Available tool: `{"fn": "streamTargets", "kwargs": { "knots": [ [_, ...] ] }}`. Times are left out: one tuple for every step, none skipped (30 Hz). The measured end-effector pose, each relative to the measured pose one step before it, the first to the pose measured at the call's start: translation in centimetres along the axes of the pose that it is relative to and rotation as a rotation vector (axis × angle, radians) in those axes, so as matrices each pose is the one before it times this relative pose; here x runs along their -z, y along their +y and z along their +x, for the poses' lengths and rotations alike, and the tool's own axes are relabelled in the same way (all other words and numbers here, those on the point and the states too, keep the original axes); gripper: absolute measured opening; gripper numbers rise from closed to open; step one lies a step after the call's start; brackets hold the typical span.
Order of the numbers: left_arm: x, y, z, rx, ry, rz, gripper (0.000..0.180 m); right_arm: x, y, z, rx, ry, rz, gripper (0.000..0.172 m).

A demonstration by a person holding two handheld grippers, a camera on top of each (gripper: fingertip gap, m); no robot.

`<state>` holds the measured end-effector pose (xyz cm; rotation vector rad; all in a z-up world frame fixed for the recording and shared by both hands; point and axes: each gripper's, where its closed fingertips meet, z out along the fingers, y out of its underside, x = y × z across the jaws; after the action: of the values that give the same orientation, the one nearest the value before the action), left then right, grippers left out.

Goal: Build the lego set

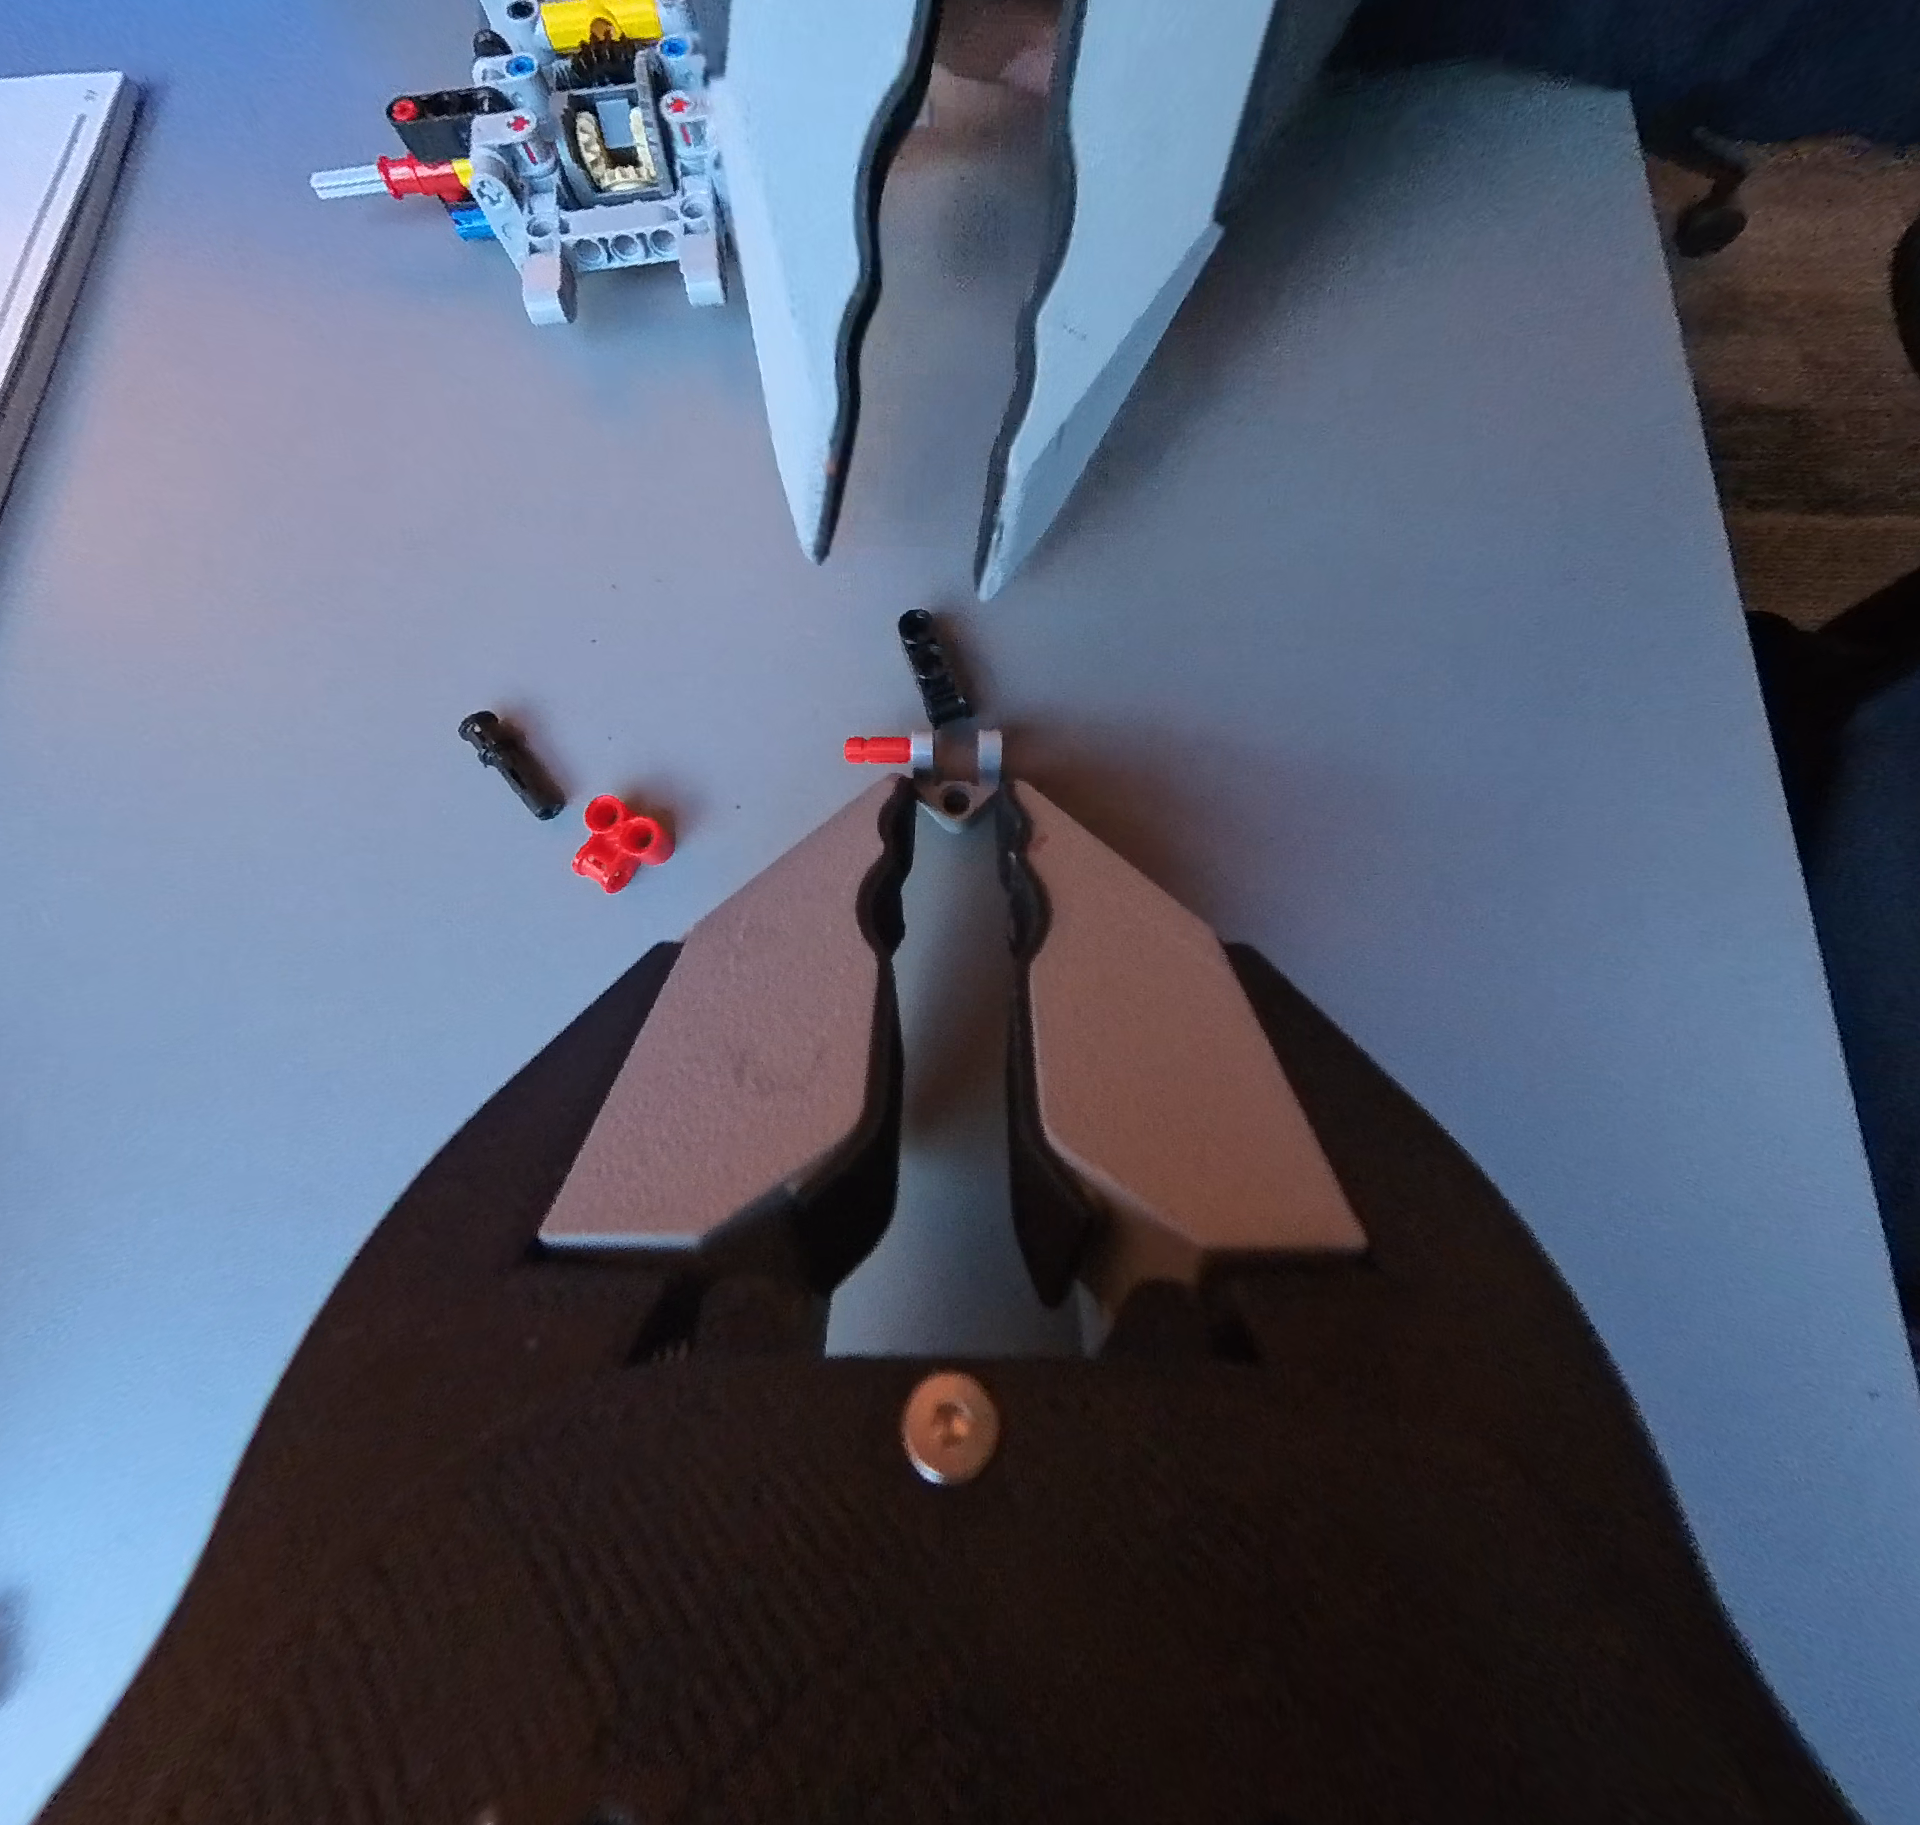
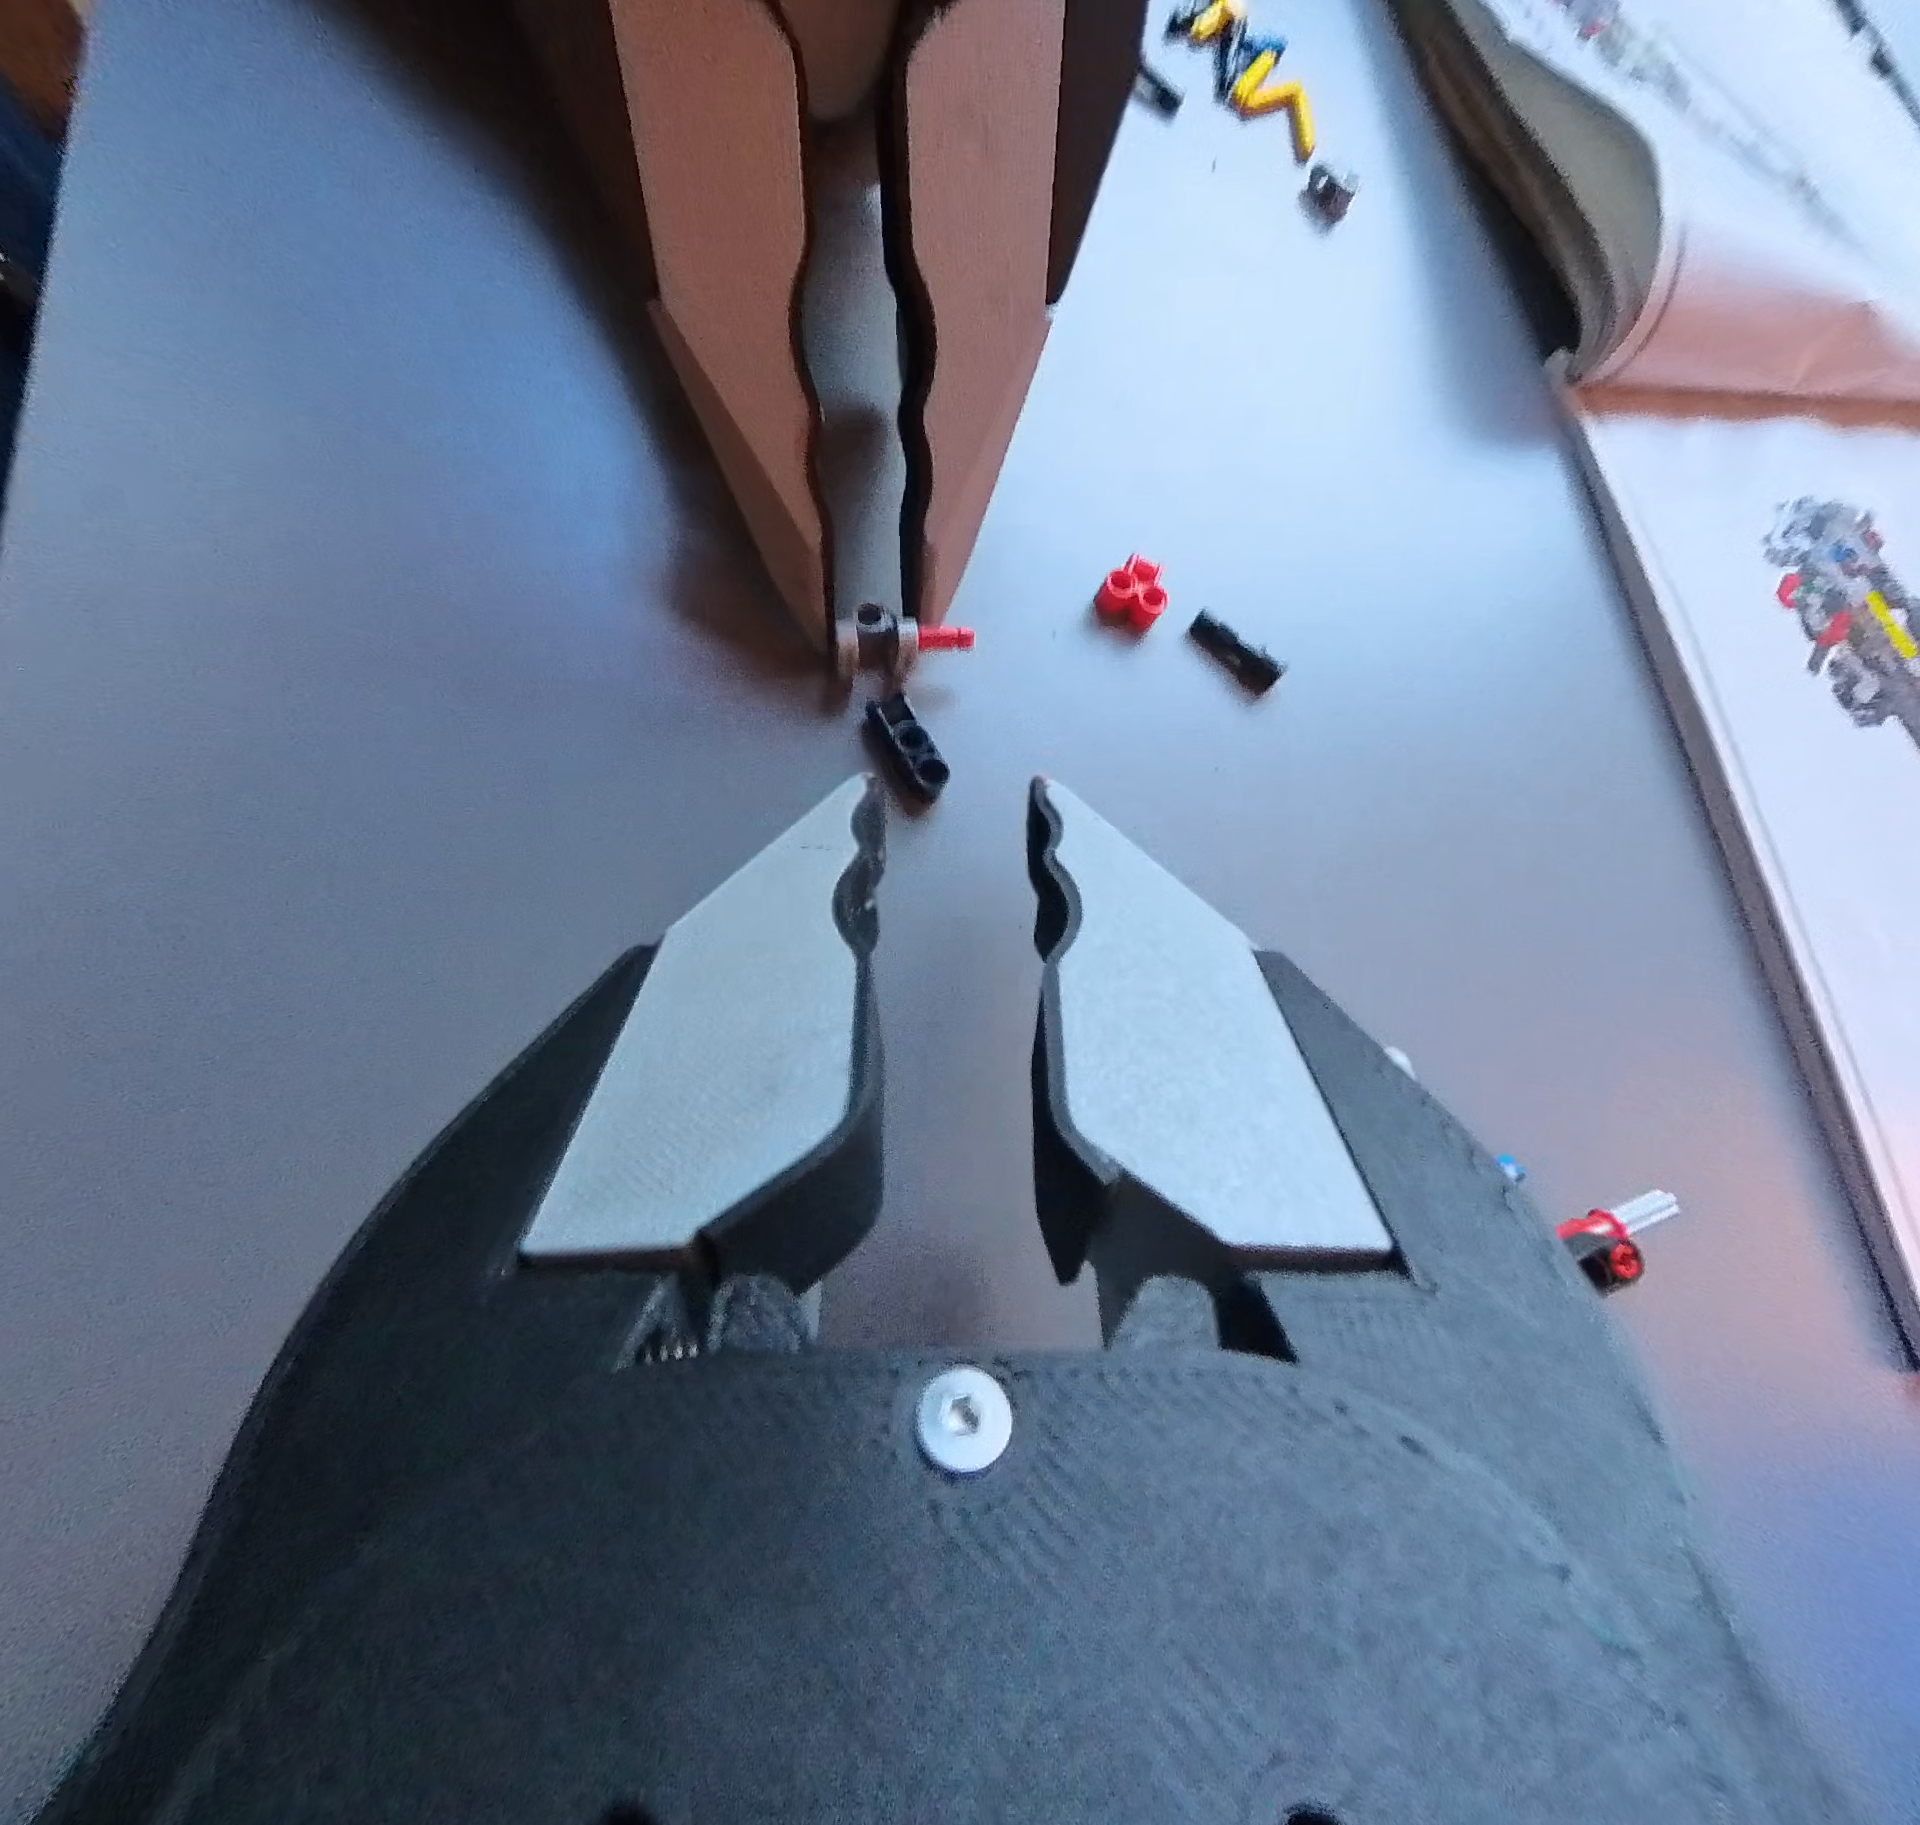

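Nearest in the left wrist view, the left gripper [image 1: 957, 796] had its 2 fingers clenched on a small grey fork-shaped connector [image 1: 958, 769], both tips pressing its flanks. A red pin [image 1: 875, 749] stuck out of that connector toward 9 o'clock, so the connector's cross axis ran 9 to 3.

Just past it, toward 12 o'clock, a short black beam with holes [image 1: 932, 666] lay on the grey table [image 1: 312, 528]. Its near end sat at the mouth of the fork; I could not tell whether it was seated. Its long axis ran roughly 11 to 5, nearly in line with both sets of fingers.

Further on at 12 o'clock, the right gripper [image 2: 951, 788] faced the left one with its fingers released and nothing between them; the beam's far end lay just ahead of its left fingertip [image 2: 857, 788].

Off at 9 o'clock lay a red connector [image 1: 619, 840] and a black pin [image 1: 511, 765]. Well beyond, at 11 o'clock, stood a part-built gear assembly [image 1: 587, 144].
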<state>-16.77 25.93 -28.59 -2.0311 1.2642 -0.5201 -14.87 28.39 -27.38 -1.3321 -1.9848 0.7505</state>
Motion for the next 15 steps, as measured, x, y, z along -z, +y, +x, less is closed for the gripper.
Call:
{"fn": "streamTargets", "kwargs": {
  "knots": [
    [0.0, 0.002, -0.005, 0.0021, 0.0018, -0.0001, 0.014, -0.171, 0.402, 0.046, 0.0085, -0.0061, -0.0202, 0.024],
    [0.0, 0.001, 0.003, 0.0013, 0.0011, 0.0, 0.014, -0.19, 0.165, -0.04, 0.0094, -0.0103, -0.0107, 0.023],
    [0.0, 0.0, -0.008, 0.0007, 0.0006, 0.0, 0.014, -0.192, 0.044, -0.157, 0.0095, -0.0155, -0.0079, 0.021],
    [0.0, 0.0, -0.004, 0.001, 0.0009, 0.0, 0.014, -0.198, -0.027, -0.106, 0.011, -0.0109, -0.0059, 0.021],
    [-0.003, -0.002, -0.001, 0.0015, 0.0014, 0.0, 0.014, -0.205, -0.054, -0.121, 0.0123, -0.01, -0.0047, 0.021],
    [-0.007, 0.009, 0.002, 0.0024, 0.0021, -0.0001, 0.014, -0.154, -0.175, -0.055, 0.0107, -0.0059, 0.0035, 0.02],
    [0.001, 0.002, -0.003, 0.0033, 0.0029, -0.0001, 0.014, -0.135, -0.124, -0.081, 0.0086, -0.0058, 0.0006, 0.018],
    [-0.005, 0.01, 0.003, 0.0037, 0.0031, -0.0002, 0.014, -0.099, -0.088, -0.084, 0.007, -0.005, -0.0017, 0.017],
    [-0.004, -0.004, 0.001, 0.003, 0.0024, 0.0001, 0.014, -0.066, -0.044, -0.095, 0.0076, -0.0033, -0.0028, 0.013],
    [0.003, 0.003, -0.012, 0.0013, 0.0011, 0.0, 0.014, -0.066, 0.063, -0.051, 0.0091, 0.0031, -0.0064, 0.006],
    [0.003, 0.003, 0.003, -0.0003, -0.0003, 0.0, 0.014, -0.028, -0.043, 0.032, 0.0065, 0.0089, 0.0023, 0.005],
    [0.0, 0.0, 0.002, -0.001, -0.001, 0.0, 0.014, 0.012, 0.005, 0.027, -0.0005, 0.0067, 0.0003, 0.005],
    [-0.003, -0.003, -0.003, -0.0008, -0.0008, 0.0, 0.014, 0.03, -0.004, 0.034, -0.0064, 0.0049, 0.0011, 0.005],
    [0.003, 0.003, -0.003, -0.0005, -0.0006, 0.0, 0.014, 0.069, -0.088, 0.03, -0.0098, 0.0021, 0.0067, 0.005],
    [-0.003, -0.003, 0.001, -0.0006, -0.0006, 0.0, 0.014, 0.082, -0.157, -0.052, -0.0103, -0.0032, 0.0097, 0.005]
  ]
}}
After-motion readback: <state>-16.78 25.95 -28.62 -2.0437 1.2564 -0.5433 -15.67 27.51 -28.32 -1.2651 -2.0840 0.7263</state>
